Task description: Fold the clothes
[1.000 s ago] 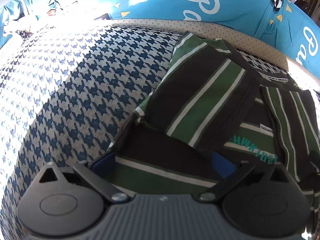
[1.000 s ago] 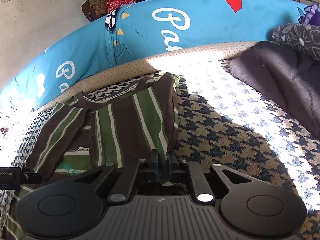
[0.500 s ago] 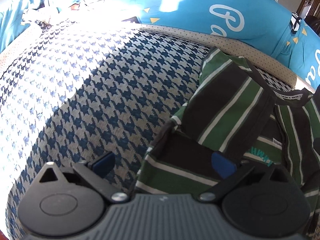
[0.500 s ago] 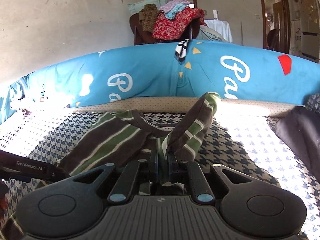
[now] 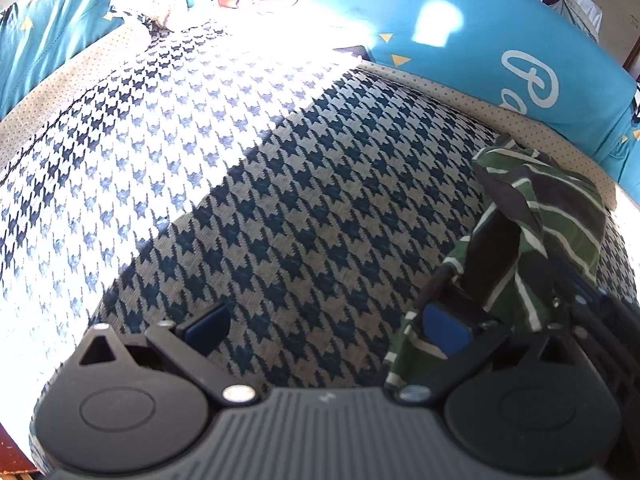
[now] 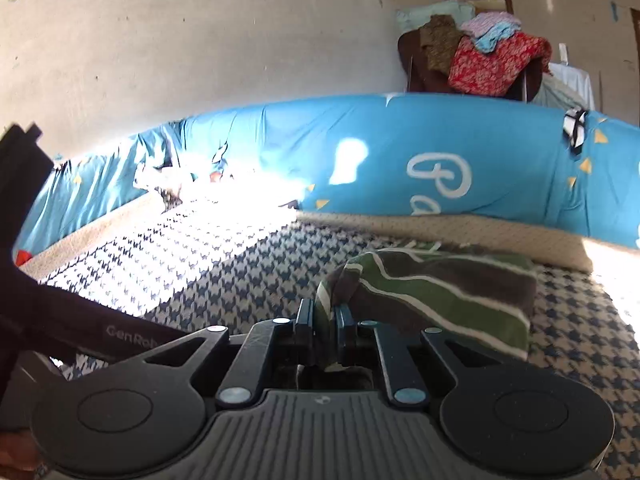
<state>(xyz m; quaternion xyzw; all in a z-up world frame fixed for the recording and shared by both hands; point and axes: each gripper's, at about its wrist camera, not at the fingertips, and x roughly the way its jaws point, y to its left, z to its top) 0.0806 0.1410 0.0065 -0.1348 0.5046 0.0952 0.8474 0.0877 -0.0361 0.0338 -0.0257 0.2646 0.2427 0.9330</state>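
Clothes for folding amounted to one striped shirt [image 6: 440,292], dark brown and green with thin white lines, bunched on a bed cover [image 5: 280,208] with a blue and cream houndstooth pattern. That cover filled most of both views, part of it washed out by strong sunlight. Behind it ran a long blue cushion [image 6: 460,168] printed with large white script; only the letters "Pa" could be read, with small yellow triangles beside them. Past the cushion stood a plain wall [image 6: 200,40] and a chair [image 6: 472,60] heaped with red, pink and blue fabric.

In the left wrist view the shirt [image 5: 536,240] hung in a loose fold at the right edge of the cover. The right gripper [image 6: 326,332] was clamped on one edge of the shirt, its fingers pressed nearly together with the cloth between them. The left gripper [image 5: 326,328] stood wide apart over bare cover, its right blue pad [image 5: 444,328] just beside the shirt's hem and nothing between the pads. At the lower left of the right wrist view, a black arm carried pale lettering that read "GenRob" [image 6: 130,334] before it was cut off.
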